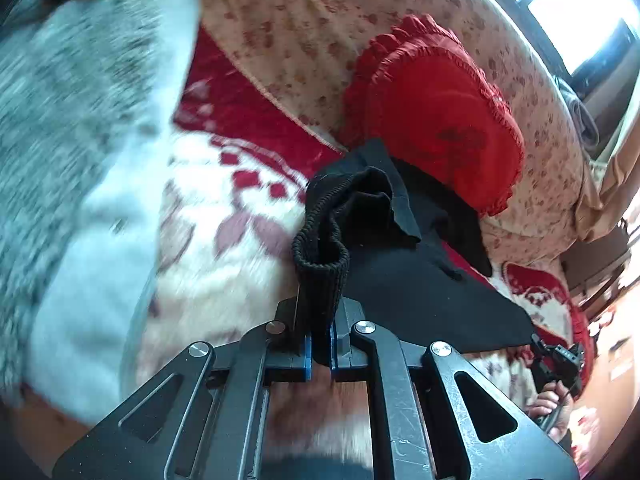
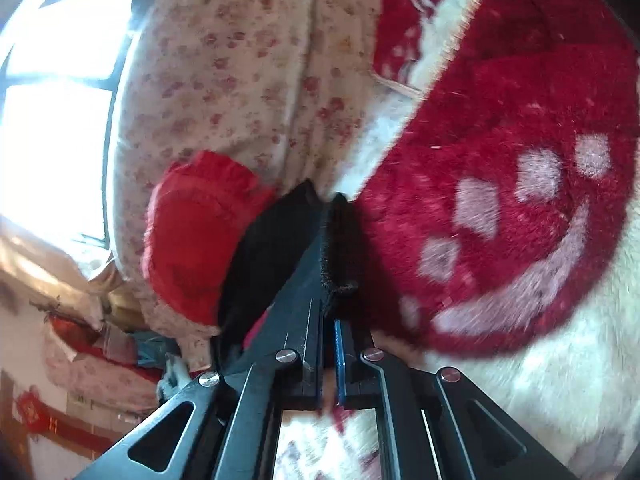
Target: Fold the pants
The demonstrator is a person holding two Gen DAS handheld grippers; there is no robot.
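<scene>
The black pants [image 1: 404,264] hang lifted above a red and white fleece blanket [image 1: 224,216]. My left gripper [image 1: 320,312] is shut on the ribbed waistband [image 1: 320,276], which bunches up between the jaws. My right gripper [image 2: 329,280] is shut on another edge of the black pants [image 2: 272,248], with fuzzy black cloth pinched between the jaws. The right gripper also shows in the left wrist view [image 1: 556,360] at the far end of the stretched cloth, held by a hand.
A red frilled cushion [image 1: 436,116] [image 2: 196,236] lies on a floral quilt [image 1: 304,28] [image 2: 240,64] just behind the pants. A grey fuzzy sleeve [image 1: 72,128] fills the left of the left wrist view. A bright window [image 2: 52,100] is beyond the bed.
</scene>
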